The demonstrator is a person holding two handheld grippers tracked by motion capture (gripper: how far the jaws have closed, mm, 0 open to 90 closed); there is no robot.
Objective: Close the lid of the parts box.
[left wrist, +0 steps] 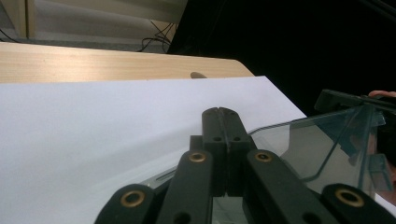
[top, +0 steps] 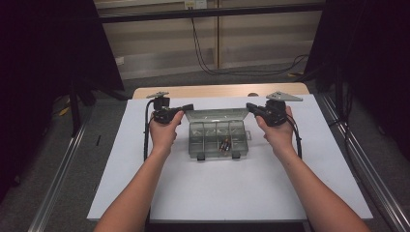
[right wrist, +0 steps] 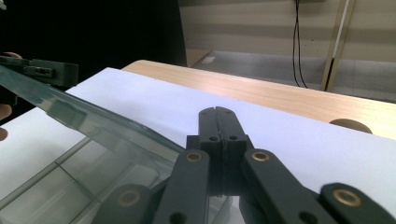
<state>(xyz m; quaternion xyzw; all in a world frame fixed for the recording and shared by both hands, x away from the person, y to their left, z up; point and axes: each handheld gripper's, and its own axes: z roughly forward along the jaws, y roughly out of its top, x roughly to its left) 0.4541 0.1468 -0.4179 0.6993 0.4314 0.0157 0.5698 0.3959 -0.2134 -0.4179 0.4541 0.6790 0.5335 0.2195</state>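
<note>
Your left gripper (top: 189, 107) and right gripper (top: 249, 106) are both fully closed, each at one upper corner of the raised lid (top: 217, 115) of the clear plastic box (top: 220, 140), mid-tabletop (top: 232, 193).

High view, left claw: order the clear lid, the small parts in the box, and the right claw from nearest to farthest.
From the left claw:
1. Clear lid, right beside its tip, at the back of the box.
2. Small parts, in a front compartment, toward the person.
3. Right claw, across the box at the lid's other corner.
</note>
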